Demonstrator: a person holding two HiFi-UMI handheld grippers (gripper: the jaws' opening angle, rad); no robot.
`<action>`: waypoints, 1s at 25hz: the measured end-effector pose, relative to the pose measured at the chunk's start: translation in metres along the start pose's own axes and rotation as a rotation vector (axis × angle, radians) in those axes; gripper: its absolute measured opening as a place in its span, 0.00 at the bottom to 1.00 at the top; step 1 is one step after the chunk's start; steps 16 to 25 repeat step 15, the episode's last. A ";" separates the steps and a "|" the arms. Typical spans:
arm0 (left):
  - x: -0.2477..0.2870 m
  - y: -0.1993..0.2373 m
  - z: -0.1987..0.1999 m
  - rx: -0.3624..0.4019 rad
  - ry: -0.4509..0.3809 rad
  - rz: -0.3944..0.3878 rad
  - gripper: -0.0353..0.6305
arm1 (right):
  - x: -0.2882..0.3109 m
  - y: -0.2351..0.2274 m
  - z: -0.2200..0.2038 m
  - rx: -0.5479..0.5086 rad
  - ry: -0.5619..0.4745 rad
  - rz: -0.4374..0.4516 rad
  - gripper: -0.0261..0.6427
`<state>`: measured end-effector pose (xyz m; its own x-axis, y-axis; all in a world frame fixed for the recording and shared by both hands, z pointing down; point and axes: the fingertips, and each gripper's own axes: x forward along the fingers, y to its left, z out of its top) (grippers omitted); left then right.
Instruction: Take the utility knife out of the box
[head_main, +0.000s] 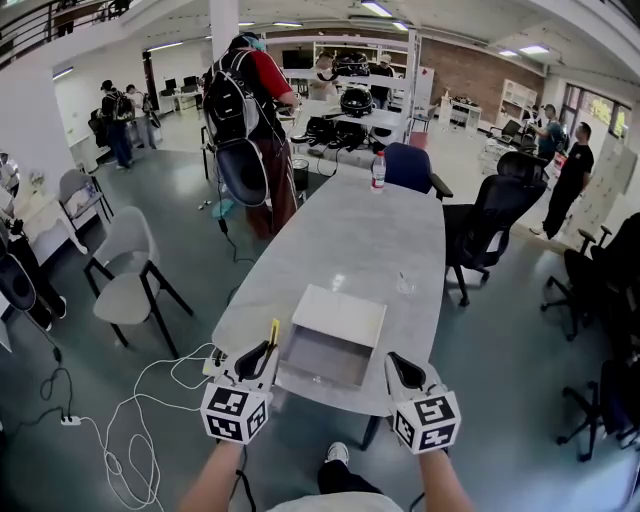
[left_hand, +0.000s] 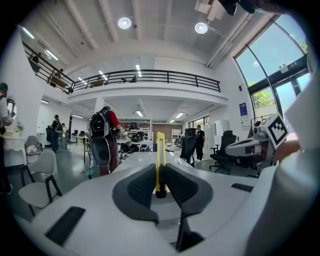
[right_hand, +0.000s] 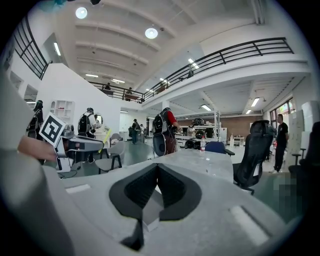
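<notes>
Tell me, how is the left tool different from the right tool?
The left tool pinches a yellow utility knife; the right tool's jaws are together on nothing. In the head view, the left tool sits left of the box, the right tool to its right. Both carry a marker cube.

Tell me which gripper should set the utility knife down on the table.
Left. The left gripper clamps the yellow utility knife, held beside the open box. The right gripper is shut and empty, so no handover is needed.
</notes>
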<state>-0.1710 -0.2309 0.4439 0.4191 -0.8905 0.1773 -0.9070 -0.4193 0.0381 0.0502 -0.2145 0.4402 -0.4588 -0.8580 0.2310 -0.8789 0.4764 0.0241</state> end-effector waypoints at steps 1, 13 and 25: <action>0.000 -0.001 0.000 -0.005 -0.002 0.001 0.15 | -0.001 -0.001 0.000 0.000 0.000 -0.001 0.05; -0.002 0.004 -0.006 -0.026 -0.002 0.005 0.15 | -0.001 0.000 -0.005 0.007 0.002 -0.012 0.05; -0.001 0.006 -0.008 -0.028 -0.002 0.005 0.15 | 0.000 0.000 -0.007 0.009 0.001 -0.015 0.05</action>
